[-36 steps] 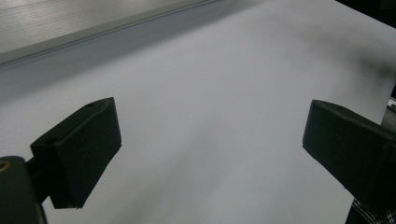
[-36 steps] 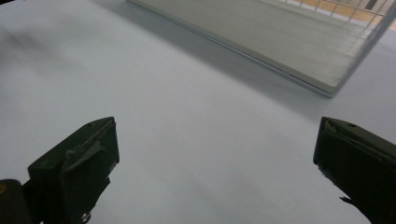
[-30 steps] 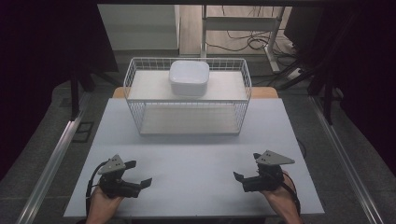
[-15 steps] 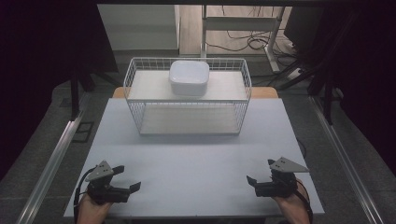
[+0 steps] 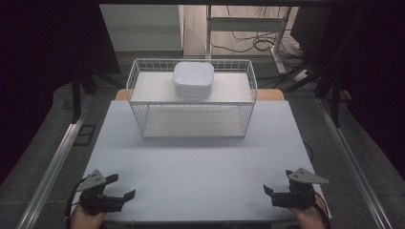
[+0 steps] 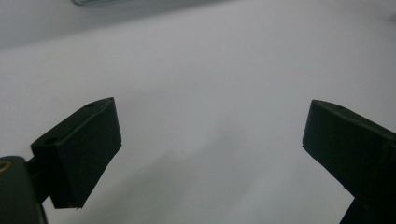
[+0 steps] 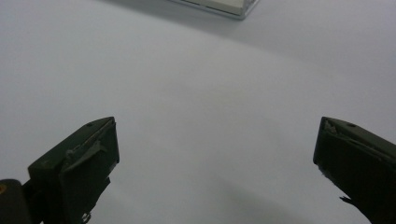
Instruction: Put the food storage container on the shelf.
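A white wire basket [image 5: 143,102] stands at the far middle of the pale table [image 5: 200,167]. A white lidded box [image 5: 193,78] rests on the basket's upper white panel. My left gripper [image 5: 122,187] lies near the front left corner, open and holding nothing. My right gripper [image 5: 277,182] lies near the front right corner, also open and holding nothing. In the left gripper view, the left gripper [image 6: 210,135] has its jaws spread wide over bare tabletop. The right gripper [image 7: 215,149], in the right gripper view, stands the same way.
Metal rails [image 5: 52,167] run along both sides of the table. Cables and a desk frame [image 5: 248,28] lie on the floor behind it. A pale edge of the basket's base [image 7: 219,5] shows at the top of the right gripper view.
Both grippers have drawn back toward the front edge and outward toward the table's corners. Their jaws stay open. The basket and box have not moved.
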`<action>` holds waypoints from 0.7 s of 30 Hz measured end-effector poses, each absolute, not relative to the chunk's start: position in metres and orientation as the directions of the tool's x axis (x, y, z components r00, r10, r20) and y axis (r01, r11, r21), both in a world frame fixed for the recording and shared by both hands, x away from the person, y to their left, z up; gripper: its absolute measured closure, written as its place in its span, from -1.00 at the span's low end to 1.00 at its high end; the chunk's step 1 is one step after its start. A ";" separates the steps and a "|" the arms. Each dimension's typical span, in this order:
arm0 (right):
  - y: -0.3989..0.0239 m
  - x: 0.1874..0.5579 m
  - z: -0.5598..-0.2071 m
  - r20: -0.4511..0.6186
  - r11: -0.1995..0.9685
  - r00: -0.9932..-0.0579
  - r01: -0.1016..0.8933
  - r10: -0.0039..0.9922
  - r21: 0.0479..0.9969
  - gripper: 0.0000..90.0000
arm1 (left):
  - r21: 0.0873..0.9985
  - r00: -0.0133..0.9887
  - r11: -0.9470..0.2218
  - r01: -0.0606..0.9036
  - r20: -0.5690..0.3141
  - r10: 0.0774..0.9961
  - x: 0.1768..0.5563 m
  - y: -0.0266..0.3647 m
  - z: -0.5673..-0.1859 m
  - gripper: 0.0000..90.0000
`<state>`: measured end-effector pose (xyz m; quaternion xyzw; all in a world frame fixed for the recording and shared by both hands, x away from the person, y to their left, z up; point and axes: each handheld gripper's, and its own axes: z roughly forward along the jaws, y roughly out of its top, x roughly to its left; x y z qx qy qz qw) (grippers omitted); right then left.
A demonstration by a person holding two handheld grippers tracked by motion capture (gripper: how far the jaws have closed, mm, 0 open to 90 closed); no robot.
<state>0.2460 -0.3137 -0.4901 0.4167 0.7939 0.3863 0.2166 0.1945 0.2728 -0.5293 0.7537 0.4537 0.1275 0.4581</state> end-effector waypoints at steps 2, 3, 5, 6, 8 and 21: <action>-0.317 0.245 -0.492 -0.026 0.357 -0.553 0.500 0.833 0.789 -1.00 | 0.804 0.553 -0.164 0.571 -0.230 0.801 0.194 0.275 -0.530 -0.91; -0.318 0.244 -0.494 -0.027 0.358 -0.550 0.505 0.835 0.785 -1.00 | 0.805 0.551 -0.157 0.572 -0.235 0.801 0.194 0.275 -0.531 -0.91; -0.321 0.243 -0.496 -0.032 0.363 -0.545 0.513 0.838 0.778 -1.00 | 0.806 0.549 -0.148 0.574 -0.244 0.799 0.194 0.276 -0.531 -0.91; -0.321 0.243 -0.496 -0.032 0.363 -0.545 0.513 0.838 0.778 -1.00 | 0.806 0.549 -0.148 0.574 -0.244 0.799 0.194 0.276 -0.531 -0.91; -0.322 0.243 -0.498 -0.025 0.361 -0.540 0.527 0.841 0.769 -1.00 | 0.802 0.549 -0.145 0.579 -0.252 0.797 0.195 0.277 -0.531 -0.91; -0.323 0.243 -0.503 -0.021 0.371 -0.534 0.558 0.845 0.742 -1.00 | 0.787 0.542 -0.145 0.599 -0.265 0.798 0.198 0.276 -0.533 -0.90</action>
